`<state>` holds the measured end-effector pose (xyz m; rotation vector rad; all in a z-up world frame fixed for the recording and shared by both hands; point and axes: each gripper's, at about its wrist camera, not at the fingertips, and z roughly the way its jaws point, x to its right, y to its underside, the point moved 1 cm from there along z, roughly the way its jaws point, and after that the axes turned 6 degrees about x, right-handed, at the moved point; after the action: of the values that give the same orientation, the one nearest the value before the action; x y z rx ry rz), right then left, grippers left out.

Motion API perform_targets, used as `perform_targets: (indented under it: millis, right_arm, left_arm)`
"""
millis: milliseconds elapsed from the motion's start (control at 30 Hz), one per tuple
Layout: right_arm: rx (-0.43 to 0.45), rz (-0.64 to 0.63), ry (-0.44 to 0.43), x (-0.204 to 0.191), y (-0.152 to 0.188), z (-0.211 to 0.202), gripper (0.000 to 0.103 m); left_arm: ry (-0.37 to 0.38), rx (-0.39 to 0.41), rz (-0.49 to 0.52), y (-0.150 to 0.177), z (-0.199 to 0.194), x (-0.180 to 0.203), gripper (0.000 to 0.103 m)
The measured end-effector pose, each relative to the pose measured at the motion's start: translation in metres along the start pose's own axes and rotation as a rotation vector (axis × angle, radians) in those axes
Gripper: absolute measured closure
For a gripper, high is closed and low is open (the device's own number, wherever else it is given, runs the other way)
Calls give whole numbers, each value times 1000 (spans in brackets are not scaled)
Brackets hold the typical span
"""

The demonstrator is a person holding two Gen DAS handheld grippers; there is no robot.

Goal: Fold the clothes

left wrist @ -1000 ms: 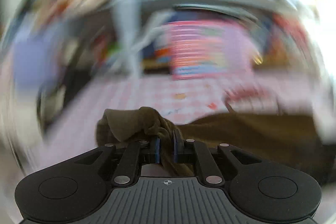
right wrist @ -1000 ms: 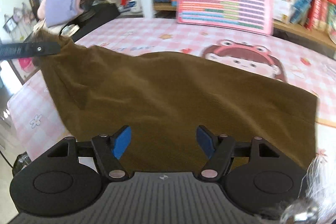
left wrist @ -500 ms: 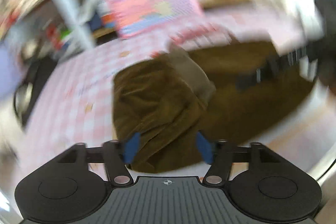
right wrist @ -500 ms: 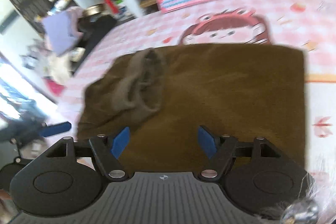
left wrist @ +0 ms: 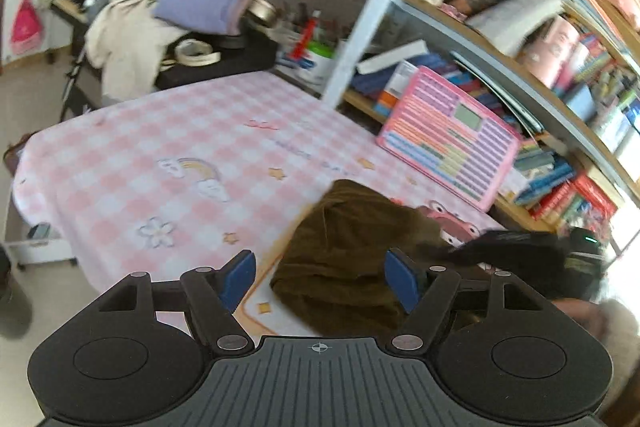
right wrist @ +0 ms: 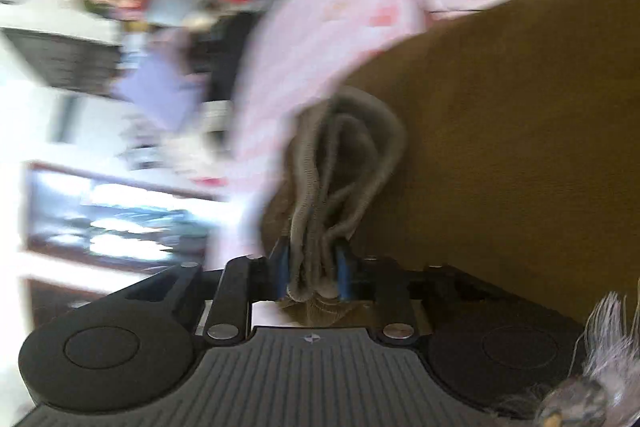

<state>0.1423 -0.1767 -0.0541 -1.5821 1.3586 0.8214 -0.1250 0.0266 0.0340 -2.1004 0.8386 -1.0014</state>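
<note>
A brown garment [left wrist: 352, 255] lies bunched on the pink checked tablecloth [left wrist: 168, 163]. My left gripper [left wrist: 320, 279] is open and empty, just above the garment's near edge. In the right wrist view the same brown garment [right wrist: 520, 131] fills the right side, and my right gripper [right wrist: 312, 277] is shut on its grey ribbed waistband [right wrist: 340, 163], which bunches up between the blue pads. The right gripper shows as a dark blurred shape [left wrist: 520, 259] at the garment's right end in the left wrist view.
A pink toy tablet [left wrist: 448, 143] leans against the bookshelf [left wrist: 560, 75] behind the table. A black side table [left wrist: 192, 63] with cream and purple cloths stands at the table's far left corner. The table's left edge [left wrist: 24, 195] drops to the floor.
My left gripper let go of the brown garment, opened and drew back. My right gripper came down to the grey waistband and shut on it.
</note>
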Motion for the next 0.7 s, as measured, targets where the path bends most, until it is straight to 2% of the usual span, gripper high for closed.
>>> perform_targets:
  millis: [33, 100, 200, 267, 333, 433, 700]
  right_arm:
    - [7, 24, -56, -3, 3, -8, 83]
    - [29, 32, -28, 1, 3, -15, 83]
    - [37, 14, 145, 25, -1, -1, 82]
    - [13, 67, 121, 41, 0, 7, 73]
    - [23, 97, 98, 43, 4, 3, 70]
    - [27, 39, 99, 37, 9, -8, 64]
    - [80, -163, 144, 20, 23, -57, 59]
  left_arm:
    - [-5, 2, -6, 0, -1, -2, 30]
    - [-2, -6, -15, -1, 3, -2, 30]
    - [24, -29, -3, 0, 13, 5, 30]
    - [51, -42, 26, 1, 19, 14, 30]
    - [72, -49, 41, 1, 23, 21, 30]
    - [92, -53, 51, 3, 29, 29, 30]
    - [112, -98, 101, 17, 48, 58, 30]
